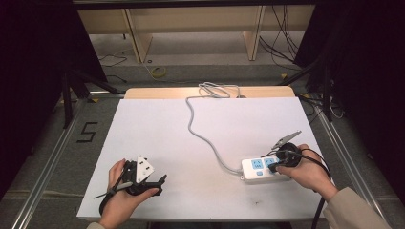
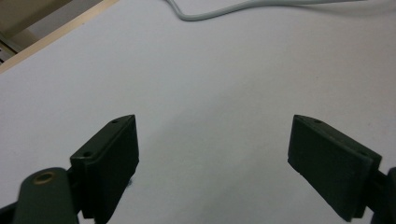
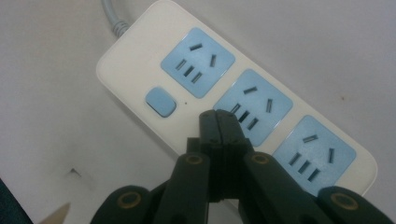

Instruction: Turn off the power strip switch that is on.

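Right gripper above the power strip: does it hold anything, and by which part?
Nothing is held. The right gripper has its jaws shut together, empty, over the power strip near the middle socket.

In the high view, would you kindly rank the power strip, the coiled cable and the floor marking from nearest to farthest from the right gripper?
1. Power strip: directly under the right gripper, near the table's right front.
2. Coiled cable: at the table's far edge, middle.
3. Floor marking: on the floor off the table's left side.
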`<state>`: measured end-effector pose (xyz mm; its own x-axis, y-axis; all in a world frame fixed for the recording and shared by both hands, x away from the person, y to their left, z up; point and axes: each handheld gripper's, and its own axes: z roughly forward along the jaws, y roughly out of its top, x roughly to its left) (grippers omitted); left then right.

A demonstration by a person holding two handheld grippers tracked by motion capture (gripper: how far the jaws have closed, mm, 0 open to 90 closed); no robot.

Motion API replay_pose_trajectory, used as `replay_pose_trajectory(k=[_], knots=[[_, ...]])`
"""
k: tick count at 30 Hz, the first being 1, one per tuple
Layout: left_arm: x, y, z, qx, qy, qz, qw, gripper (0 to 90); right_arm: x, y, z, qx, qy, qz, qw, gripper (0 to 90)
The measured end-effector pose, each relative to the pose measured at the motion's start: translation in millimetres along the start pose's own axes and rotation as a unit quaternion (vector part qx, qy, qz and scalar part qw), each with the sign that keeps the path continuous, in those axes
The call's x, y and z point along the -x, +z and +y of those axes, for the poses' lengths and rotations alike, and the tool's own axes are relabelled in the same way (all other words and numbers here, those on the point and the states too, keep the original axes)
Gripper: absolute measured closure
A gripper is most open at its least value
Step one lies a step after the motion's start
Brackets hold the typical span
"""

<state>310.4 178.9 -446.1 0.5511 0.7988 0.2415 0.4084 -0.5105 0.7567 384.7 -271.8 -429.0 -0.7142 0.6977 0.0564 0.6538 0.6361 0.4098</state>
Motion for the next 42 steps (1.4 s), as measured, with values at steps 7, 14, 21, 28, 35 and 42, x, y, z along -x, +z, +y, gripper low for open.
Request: replay_pose_trajectory(k=[7, 14, 21, 28, 35, 42], knots=[[0.2, 0.2, 0.0, 0.0, 0.0, 0.0, 1.0, 15.9, 0.7, 1.7, 0.3, -0.007, -0.001, -0.001, 1.0, 90.0], [0.4, 0.4, 0.0, 0.0, 0.0, -0.002, 1.0, 16.0, -0.3, 2.3, 1.2, -0.01, -0.002, -0.002, 0.9999, 90.0], [0.5, 0.2, -0.1, 0.001, -0.001, -0.001, 1.0, 16.0, -2.6, 2.8, 2.4, -0.015, -0.005, -0.008, 0.9998, 90.0], [0.6, -0.1, 0.2, 0.0, 0.001, -0.003, 1.0, 16.0, -3.5, 3.2, 2.6, -0.018, -0.006, -0.012, 0.9997, 90.0], [0.9, -0.2, 0.4, 0.001, 0.001, -0.003, 1.0, 16.0, -5.6, 3.7, 3.3, -0.021, -0.004, -0.019, 0.9996, 90.0], [0.9, -0.2, 0.4, 0.001, 0.001, -0.003, 1.0, 16.0, -5.5, 3.8, 3.2, -0.021, -0.003, -0.018, 0.9996, 90.0]])
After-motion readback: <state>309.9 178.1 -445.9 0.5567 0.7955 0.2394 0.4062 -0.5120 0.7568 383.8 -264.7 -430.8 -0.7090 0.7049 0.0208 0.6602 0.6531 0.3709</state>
